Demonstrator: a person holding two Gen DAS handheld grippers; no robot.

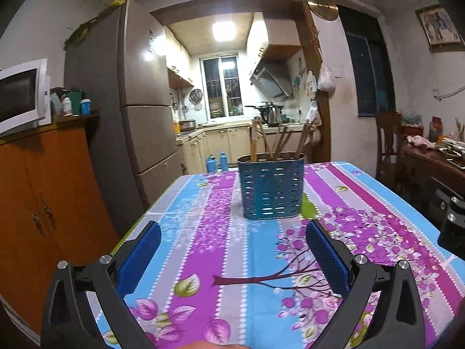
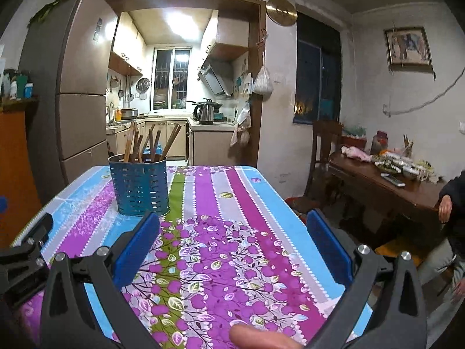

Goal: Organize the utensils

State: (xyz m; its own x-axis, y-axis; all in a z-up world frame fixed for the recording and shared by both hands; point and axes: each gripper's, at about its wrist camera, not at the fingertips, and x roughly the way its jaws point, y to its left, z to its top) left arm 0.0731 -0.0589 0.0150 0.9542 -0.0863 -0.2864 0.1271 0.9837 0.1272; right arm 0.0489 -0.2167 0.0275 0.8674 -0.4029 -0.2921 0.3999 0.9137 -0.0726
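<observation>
Both your grippers are spread wide w/ nothing held: left gripper (image 1: pixel 234 237) hovers over the worktop (image 1: pixel 203 261), a table under a striped floral cloth in purple, blue and grey, aimed at the caddy; right gripper (image 2: pixel 232 229) hangs over the cloth further right, caddy off to its left.

The blue perforated metal utensil caddy (image 1: pixel 271 187) stands upright near the far end of the worktop, well apart from both grippers. A bunch of brown wooden chopsticks (image 1: pixel 280 142) leans loosely inside, tops fanned out above the rim. No loose utensils show on the cloth, so the sorting looks mostly done.

Handling, my read: the sticks are light, stiff and thin, prob smooth, so they can twist or slip between the pads. Pinch one mid-shaft above the rim, pads square to it. The caddy is thin sheet metal, prob light & tippy; steady it at the rim or wall w/ the other gripper if you pull sticks out. The cloth may slide.
</observation>
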